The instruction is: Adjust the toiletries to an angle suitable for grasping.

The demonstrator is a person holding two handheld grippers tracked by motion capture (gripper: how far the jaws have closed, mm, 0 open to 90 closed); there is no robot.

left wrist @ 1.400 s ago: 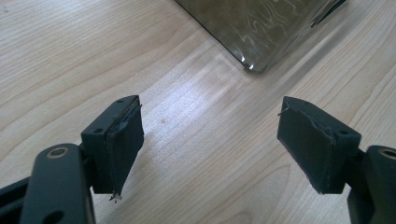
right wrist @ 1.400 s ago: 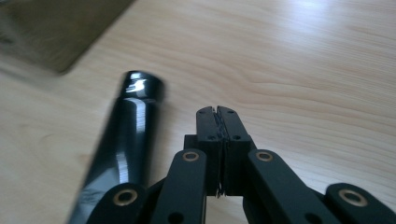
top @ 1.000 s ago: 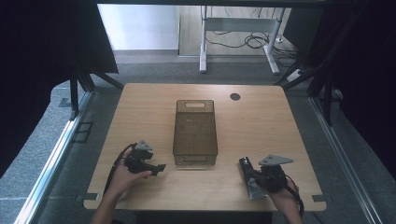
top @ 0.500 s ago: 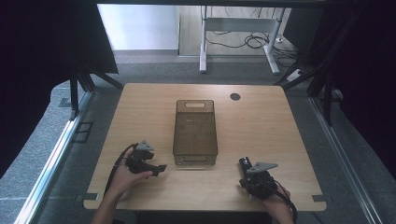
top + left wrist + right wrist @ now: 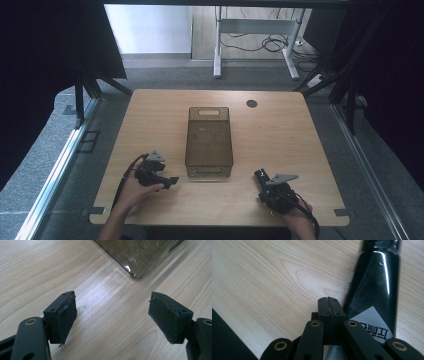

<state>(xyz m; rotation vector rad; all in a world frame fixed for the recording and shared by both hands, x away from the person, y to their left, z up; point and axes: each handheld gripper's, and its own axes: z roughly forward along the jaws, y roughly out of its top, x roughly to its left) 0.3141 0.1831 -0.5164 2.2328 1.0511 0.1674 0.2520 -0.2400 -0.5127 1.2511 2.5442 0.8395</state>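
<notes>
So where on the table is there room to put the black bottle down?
The table is bare left of the brown bin, and right of it up to the dark round hole. The near edge is crowded: left gripper, black bottle and right gripper.

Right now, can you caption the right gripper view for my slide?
Right gripper shut with nothing between its jaws, beside a glossy black bottle lying on the wooden table.
</notes>
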